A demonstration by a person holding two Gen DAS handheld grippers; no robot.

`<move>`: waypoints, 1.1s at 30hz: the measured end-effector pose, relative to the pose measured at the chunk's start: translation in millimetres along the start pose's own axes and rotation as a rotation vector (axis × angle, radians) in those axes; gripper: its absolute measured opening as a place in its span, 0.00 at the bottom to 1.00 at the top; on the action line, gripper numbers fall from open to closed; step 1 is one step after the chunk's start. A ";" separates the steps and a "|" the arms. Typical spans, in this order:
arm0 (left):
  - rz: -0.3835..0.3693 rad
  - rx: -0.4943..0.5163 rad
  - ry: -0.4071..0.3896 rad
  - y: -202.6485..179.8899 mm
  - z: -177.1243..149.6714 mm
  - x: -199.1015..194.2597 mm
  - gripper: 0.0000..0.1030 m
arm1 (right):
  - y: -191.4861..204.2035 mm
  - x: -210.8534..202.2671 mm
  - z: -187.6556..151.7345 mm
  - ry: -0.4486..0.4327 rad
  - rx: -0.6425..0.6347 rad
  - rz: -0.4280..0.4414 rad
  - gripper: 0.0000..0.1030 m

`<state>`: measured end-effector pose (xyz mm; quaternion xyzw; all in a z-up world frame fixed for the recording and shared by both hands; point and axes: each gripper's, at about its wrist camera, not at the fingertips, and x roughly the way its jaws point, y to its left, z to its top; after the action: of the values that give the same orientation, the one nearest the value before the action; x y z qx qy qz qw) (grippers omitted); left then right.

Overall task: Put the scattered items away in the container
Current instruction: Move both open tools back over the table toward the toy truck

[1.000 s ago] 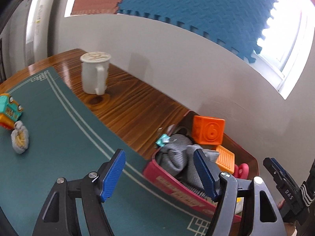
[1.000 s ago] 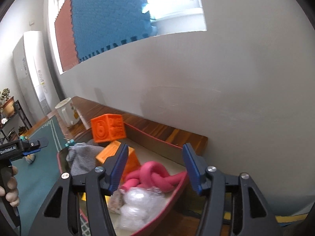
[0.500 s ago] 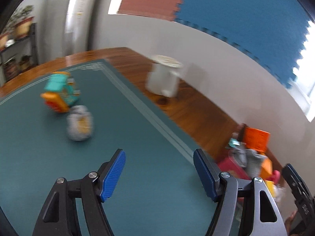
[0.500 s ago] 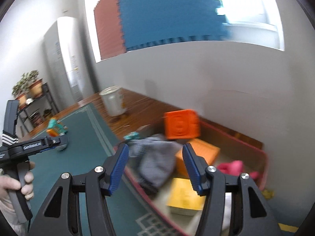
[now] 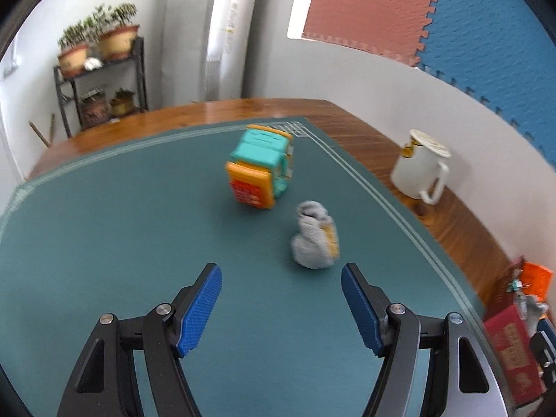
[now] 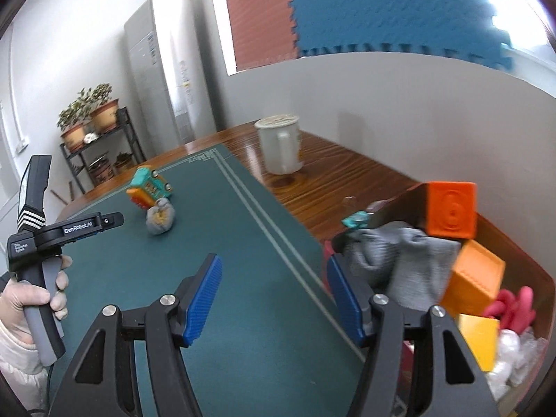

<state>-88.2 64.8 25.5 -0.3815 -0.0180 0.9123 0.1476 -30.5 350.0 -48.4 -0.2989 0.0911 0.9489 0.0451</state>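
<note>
Between my left gripper's (image 5: 280,307) wide-open, empty blue pads: bare green mat (image 5: 104,243); just past the right pad, small grey-and-yellow rolled sock ball (image 5: 314,239); beyond it, teal-and-orange plastic toy bus (image 5: 260,170); both outside the red cardboard box (image 6: 517,239), which holds blocks and cloth; right gripper (image 6: 274,295) spread, empty; judging step: approach sock; next needs centring, descent, close.

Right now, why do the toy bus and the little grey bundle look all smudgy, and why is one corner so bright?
In the left wrist view the toy bus and grey bundle are smeared by motion blur, while the left gripper stays sharp; in the right wrist view both toys look crisper, and window glare washes out the top right corner; in both views the fisheye lens bends the table edge.
</note>
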 end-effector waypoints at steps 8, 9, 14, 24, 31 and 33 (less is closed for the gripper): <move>0.033 0.028 -0.014 7.1 -1.2 7.6 0.71 | 22.9 23.4 7.4 0.033 -0.023 0.038 0.68; 0.037 0.032 -0.015 7.1 -1.2 8.0 0.71 | 25.7 26.2 8.9 0.036 -0.025 0.043 0.69; 0.055 0.042 -0.023 9.1 -0.3 10.5 0.71 | 41.2 39.3 17.7 0.040 -0.051 0.056 0.70; 0.058 0.026 -0.010 18.3 -3.4 19.1 0.71 | 53.0 75.1 16.3 0.080 -0.019 0.065 0.70; 0.073 0.024 0.010 20.4 -7.5 29.2 0.71 | 42.6 90.1 9.3 0.112 0.024 0.045 0.70; 0.085 0.029 0.010 19.8 -8.5 30.7 0.71 | 40.2 92.4 8.1 0.117 0.033 0.045 0.70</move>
<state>-107.7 54.0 -4.6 -0.3845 0.0123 0.9159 0.1145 -116.2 315.1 -89.3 -0.3510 0.1159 0.9289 0.0234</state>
